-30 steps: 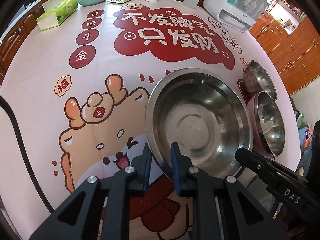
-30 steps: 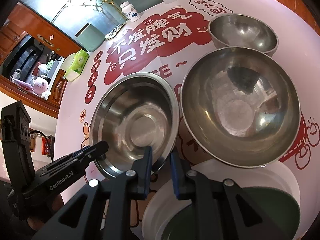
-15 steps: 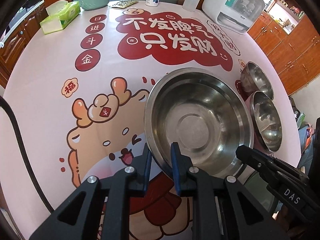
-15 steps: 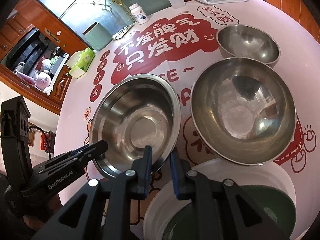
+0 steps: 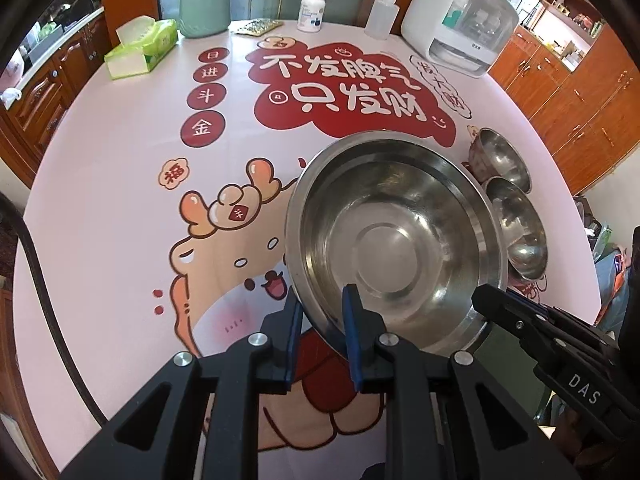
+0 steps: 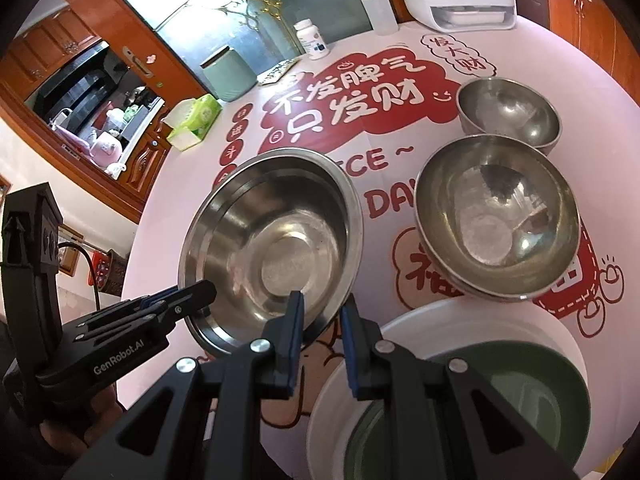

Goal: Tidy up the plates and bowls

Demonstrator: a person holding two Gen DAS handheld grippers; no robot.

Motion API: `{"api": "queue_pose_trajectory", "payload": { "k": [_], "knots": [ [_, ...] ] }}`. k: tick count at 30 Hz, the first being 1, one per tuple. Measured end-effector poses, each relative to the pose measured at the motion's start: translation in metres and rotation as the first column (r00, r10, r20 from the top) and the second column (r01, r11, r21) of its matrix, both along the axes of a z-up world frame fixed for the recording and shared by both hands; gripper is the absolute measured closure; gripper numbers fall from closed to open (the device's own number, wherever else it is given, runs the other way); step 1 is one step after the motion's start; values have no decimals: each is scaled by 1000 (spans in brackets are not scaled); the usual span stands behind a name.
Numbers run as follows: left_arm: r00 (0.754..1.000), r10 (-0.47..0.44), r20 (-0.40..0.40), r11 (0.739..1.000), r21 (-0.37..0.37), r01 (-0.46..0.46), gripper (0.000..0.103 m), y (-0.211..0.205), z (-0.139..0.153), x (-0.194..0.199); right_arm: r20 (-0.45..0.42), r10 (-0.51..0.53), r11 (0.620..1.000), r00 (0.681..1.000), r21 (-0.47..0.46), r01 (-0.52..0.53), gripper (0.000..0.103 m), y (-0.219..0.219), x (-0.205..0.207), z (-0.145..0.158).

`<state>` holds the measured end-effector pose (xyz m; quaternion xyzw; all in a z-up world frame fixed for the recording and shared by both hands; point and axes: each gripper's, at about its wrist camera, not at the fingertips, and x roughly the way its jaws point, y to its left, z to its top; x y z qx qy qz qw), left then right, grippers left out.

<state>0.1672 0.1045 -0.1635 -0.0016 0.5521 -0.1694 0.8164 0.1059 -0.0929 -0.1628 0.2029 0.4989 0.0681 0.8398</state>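
Over glossy printed tablecloth [image 5: 120, 208], both tongs [image 5: 320, 308] [image 6: 320, 312] pinch the round, shiny steel bowl's [image 5: 396, 240] rim.

Tablecloth [image 5: 120, 184], centre top: white characters "不发脾气 只发财" on a red cloud; left of it, red discs reading "日", "进", "斗", "金"; a small "福" badge below them. In the right wrist view, red Latin letters, partly hidden. Right gripper [image 5: 576, 390], lower right: "DAS". Left gripper [image 6: 116, 354], lower left: "GenRobot.AI".
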Motion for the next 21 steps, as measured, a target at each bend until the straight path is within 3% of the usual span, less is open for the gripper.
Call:
{"api": "queue_pose_trajectory", "payload": {
  "k": [11, 21],
  "knots": [
    [999, 34, 38, 999, 7, -34, 85, 19, 17, -40, 31, 59, 998, 998, 4, -59, 85, 14, -27, 10],
    [995, 94, 15, 995, 22, -94, 84, 43, 12, -78, 10, 131, 991, 991, 18, -131, 85, 32, -50, 5]
  ]
}}
